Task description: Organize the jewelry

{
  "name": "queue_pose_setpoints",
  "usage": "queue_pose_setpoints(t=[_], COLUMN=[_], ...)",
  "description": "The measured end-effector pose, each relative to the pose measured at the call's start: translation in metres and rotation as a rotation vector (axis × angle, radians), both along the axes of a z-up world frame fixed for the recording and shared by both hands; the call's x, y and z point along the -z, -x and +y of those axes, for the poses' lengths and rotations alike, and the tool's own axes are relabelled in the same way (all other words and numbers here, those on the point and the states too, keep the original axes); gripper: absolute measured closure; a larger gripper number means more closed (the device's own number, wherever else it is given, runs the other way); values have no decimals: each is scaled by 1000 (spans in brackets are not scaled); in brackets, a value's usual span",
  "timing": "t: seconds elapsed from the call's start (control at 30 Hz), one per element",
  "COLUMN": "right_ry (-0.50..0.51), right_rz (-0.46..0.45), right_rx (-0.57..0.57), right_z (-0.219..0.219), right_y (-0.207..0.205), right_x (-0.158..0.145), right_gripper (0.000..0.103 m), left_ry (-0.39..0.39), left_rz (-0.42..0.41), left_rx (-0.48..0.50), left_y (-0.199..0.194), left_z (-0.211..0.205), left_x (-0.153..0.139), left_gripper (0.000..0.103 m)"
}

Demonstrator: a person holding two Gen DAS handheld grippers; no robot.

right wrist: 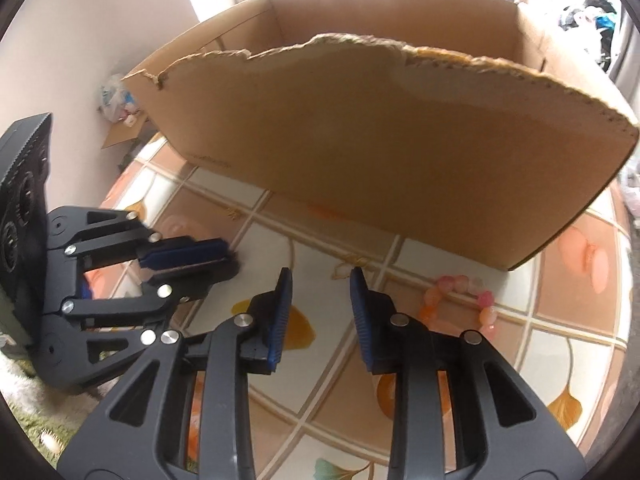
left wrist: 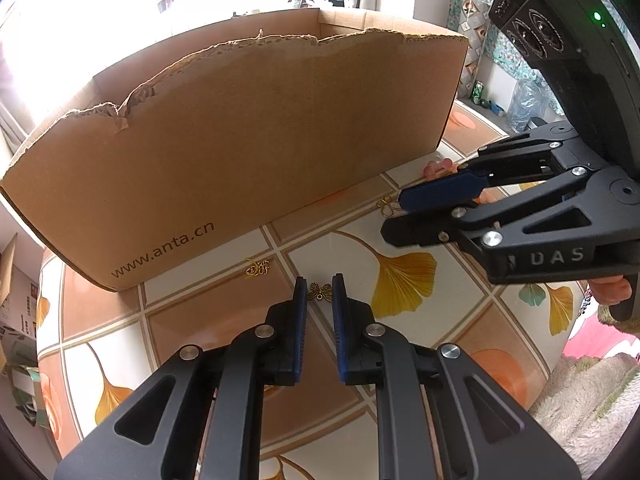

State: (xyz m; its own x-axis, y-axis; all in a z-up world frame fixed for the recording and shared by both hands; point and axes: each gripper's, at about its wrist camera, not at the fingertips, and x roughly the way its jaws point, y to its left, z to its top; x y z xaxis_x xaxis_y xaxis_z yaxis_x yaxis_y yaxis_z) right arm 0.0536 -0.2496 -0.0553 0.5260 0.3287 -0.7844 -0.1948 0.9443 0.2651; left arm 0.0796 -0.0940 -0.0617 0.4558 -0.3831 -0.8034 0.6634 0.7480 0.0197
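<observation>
Two hand-held grippers are working the bench (left wrist: 404, 304) (tile-and-ginkgo-leaf patterned cover) in front of the torn brown cardboard box (left wrist: 248, 140), which I take to be the drop target. Step in hand, as I read it: pick loose jewelry off the bench, nothing boxed from this pair of grabs yet. Left hand-held gripper (left wrist: 320, 292) is pitched steeply down, narrow gap, with the dark bronze butterfly charm (left wrist: 320, 293) sitting between its blue pads; the pads look to be at the wings' edges but I can't confirm they're pressing, and the charm appears to lie on the bench. Right hand-held gripper (right wrist: 319, 280), also pitched down, has a moderate gap and nothing between the pads; its tips hang near a small gold wire charm (right wrist: 352, 266) lying by the box's base. A gold filigree charm (left wrist: 259, 268) sits just beside the box's near wall, and a pink-and-orange beaded bracelet (right wrist: 464, 298) lies to the right of the right gripper's tips. Next move, my call: the left one confirms the pinch, lifts clear of the torn rim and releases inside; the right one lowers and centres on the wire charm before closing (thin, flat piece, easy to skate off the pads).
</observation>
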Motion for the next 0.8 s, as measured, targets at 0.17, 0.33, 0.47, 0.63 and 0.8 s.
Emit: queue_pose_setpoints(t=[0.17,0.33,0.47,0.63,0.8], right_ry=[56,111,120,126,135], right_rz=[-5,-26,-29,-25,-23], right_rx=[84,109,129,138,125], right_z=[3,13,17,18,26], right_y=[-3,-1,-2,-5,-7], right_x=[3,4,5,6,6], right_gripper=[75,75,78,85,82], left_ry=[0,-1,1,0,0], left_rz=[0,0,0,0,0], left_rx=[0,0,-1,-1,-1], left_y=[0,1,0,0,0], left_z=[0,-1,0,0,0], left_x=[0,0,0,0,0], left_gripper=[90,90,90,90,90])
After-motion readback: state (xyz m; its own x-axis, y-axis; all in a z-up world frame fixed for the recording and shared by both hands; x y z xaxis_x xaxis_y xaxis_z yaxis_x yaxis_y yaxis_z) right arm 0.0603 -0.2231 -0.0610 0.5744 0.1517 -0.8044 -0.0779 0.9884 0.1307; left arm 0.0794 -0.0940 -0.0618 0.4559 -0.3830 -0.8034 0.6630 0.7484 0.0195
